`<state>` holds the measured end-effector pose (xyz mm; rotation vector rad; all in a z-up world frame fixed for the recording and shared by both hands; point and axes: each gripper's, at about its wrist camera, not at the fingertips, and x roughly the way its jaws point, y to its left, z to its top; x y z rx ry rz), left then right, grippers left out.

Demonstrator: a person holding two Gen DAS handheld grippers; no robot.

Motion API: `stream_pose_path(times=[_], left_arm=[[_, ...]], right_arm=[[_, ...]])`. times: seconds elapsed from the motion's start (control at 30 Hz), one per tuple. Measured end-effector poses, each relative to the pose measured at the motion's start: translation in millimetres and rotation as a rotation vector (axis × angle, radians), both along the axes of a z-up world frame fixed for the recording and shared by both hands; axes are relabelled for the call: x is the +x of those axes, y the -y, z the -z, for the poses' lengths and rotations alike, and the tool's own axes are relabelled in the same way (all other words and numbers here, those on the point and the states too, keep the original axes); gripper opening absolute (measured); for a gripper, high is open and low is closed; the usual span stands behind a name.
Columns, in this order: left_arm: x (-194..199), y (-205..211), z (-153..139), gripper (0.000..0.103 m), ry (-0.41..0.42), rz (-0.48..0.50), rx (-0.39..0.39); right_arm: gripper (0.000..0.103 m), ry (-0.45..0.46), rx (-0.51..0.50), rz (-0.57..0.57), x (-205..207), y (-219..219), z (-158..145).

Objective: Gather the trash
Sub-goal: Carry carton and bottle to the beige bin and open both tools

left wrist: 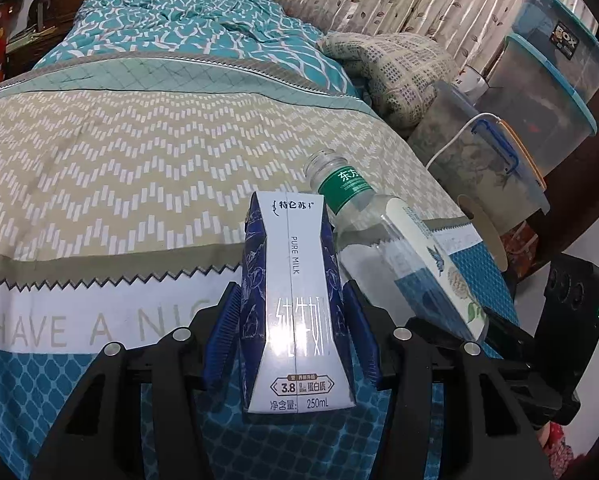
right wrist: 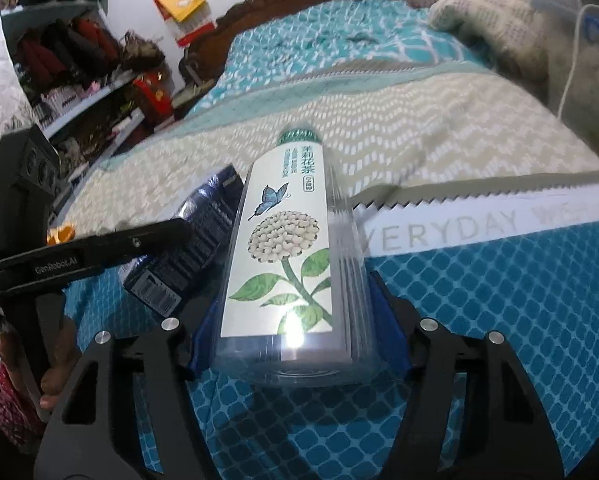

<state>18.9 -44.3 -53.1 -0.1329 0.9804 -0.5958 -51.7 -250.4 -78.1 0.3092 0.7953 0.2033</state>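
A blue-and-white 250 mL milk carton [left wrist: 293,280] stands upright between the blue pads of my left gripper [left wrist: 293,288], which is shut on its sides above the bed cover [left wrist: 119,168]. Just to its right a clear tea bottle [left wrist: 379,236] with a green neck band and no cap lies tilted, neck pointing away. In the right wrist view that bottle [right wrist: 291,248], with a butterfly-and-flower label, fills the space between the pads of my right gripper [right wrist: 295,292], shut on its lower half. The carton [right wrist: 187,236] and a left finger [right wrist: 99,252] show at its left.
Clear storage boxes [left wrist: 547,92] with blue lids are stacked right of the bed, with a white cable [left wrist: 451,140] hanging over one. A folded patterned blanket [left wrist: 399,68] lies by them. A cluttered shelf [right wrist: 79,60] stands left of the headboard [right wrist: 283,0]. A person's hand [right wrist: 59,360] holds the left gripper.
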Motion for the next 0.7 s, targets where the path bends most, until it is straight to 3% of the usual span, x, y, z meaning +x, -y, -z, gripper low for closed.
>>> stream_pose_path(times=[0.33,0.5,0.7], left_arm=[[10,56,-25,0.049,0.024,0.118,-0.029],[14,118,-37,0.049,0.037,0.228,-0.030],[15,213,-38,0.049,0.032,0.355,-0.004]], right_arm=[[0.067,0.076,0.043,0.190,-29,56,-13],[0.067,0.108,0.054,0.318,-54,107,-19],[0.067,0.125,0.056,0.528,-95,200,-22]])
